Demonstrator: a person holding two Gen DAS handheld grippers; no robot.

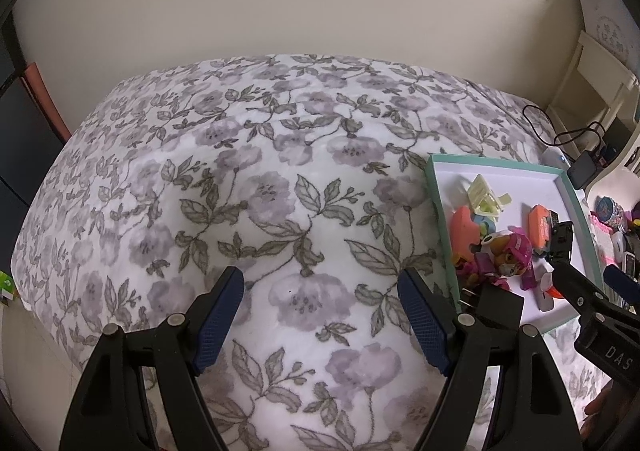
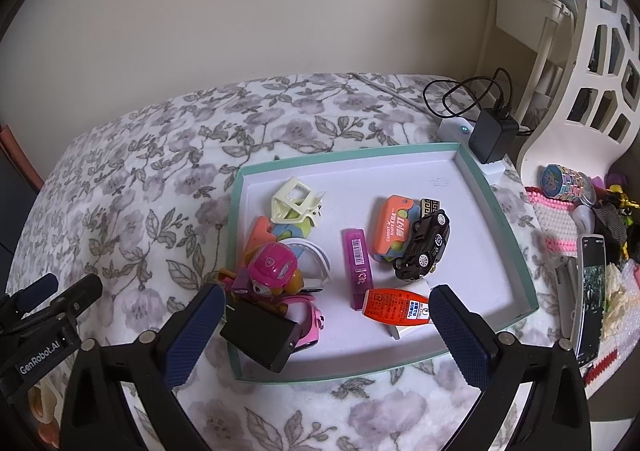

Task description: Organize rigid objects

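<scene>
**Toys gathered in a tray, both grippers empty above the bed**

While the small rigid items are kept together in the shallow teal-rimmed tray (image 2: 496, 211) on the flowered bedspread (image 1: 280, 179), neither tool is engaged with any of them. The left hand-held gripper (image 1: 320, 315) is held with its jaws apart over bare bedspread, just left of the tray — nothing lies between its pads. The right hand-held gripper (image 2: 324, 335) is also spread wide and empty, poised over the tray's near edge; this placement seems meant to give a view of the whole pile before a pick.

Within the tray, a pink pup figure (image 2: 272, 271), a black charger block (image 2: 260, 335), a purple stick (image 2: 357, 267), a red-orange glue bottle (image 2: 394, 309), a black toy car (image 2: 424, 247), an orange carrot knife (image 2: 394, 227) and a cream plastic frame (image 2: 296, 199) are seen. The car rests against the knife, and the pup is crowded by the charger — a clean grasp on either is judged awkward.

Beyond the tray, a plugged-in adapter with cable (image 2: 492, 131) sits at the far corner, and a phone (image 2: 590, 291) and beaded clutter lie to the right.
</scene>
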